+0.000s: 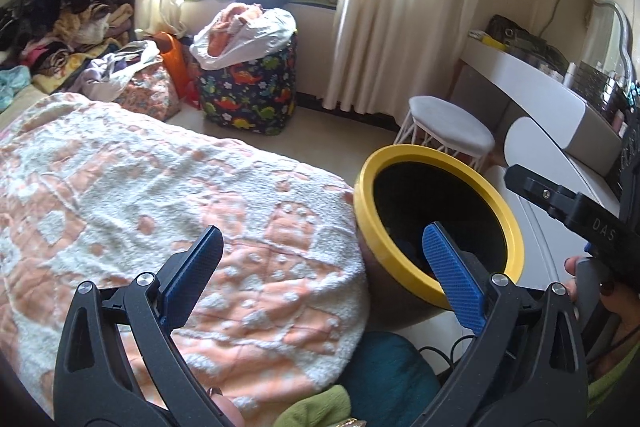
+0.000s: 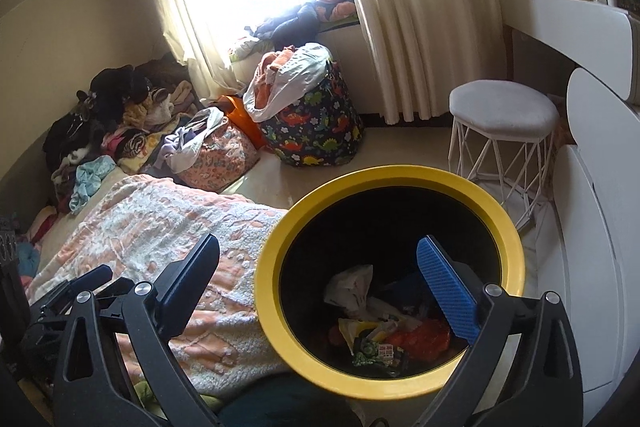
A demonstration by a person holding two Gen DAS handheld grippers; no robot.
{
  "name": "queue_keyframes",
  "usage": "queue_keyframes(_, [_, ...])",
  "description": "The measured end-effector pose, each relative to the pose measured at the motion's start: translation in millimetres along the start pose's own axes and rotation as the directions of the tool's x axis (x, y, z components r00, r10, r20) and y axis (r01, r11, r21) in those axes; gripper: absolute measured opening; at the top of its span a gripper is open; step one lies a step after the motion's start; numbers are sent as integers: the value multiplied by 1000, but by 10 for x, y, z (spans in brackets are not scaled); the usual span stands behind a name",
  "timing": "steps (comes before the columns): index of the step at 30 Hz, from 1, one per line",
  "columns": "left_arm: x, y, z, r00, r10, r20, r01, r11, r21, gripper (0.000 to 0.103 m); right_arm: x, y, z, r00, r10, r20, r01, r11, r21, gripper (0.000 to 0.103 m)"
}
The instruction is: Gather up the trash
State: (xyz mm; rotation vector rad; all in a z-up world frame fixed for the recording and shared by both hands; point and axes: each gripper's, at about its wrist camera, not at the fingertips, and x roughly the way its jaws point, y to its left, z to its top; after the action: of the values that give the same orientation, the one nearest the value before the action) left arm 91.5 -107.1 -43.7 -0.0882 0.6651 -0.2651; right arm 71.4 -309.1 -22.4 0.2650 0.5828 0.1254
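While one round black bin with a yellow plastic rim [image 2: 390, 307] stands on the floor against the peach-and-white fleece blanket [image 1: 160, 211], several crumpled wrappers and papers [image 2: 380, 327] lie heaped in its bottom, too tangled to count. In the left wrist view the bin's inside is dark and its contents hidden. The left gripper [image 1: 320, 275] has its fingers wide apart, empty, over the blanket's edge. At 3 o'clock from it, the right gripper [image 2: 316, 279] is spread wide too, holding nothing, its blue finger [image 2: 444, 291] above the bin's mouth.

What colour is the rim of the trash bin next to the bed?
Yellow; the trash bin rim is bright yellow around a black interior, clearest in the right wrist view.
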Motion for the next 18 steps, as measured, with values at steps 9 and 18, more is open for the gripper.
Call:
queue_keyframes(9, [-293,379,-151,993,91,72,-86,993,-78,92,-302,347,-236,986,-11,165,25,996,-83,96])
queue_keyframes(18, [-605,521,-350,966,221,136,-209,973,-101,92,-527,606,-563,942,-35,333,89,985,-149,96])
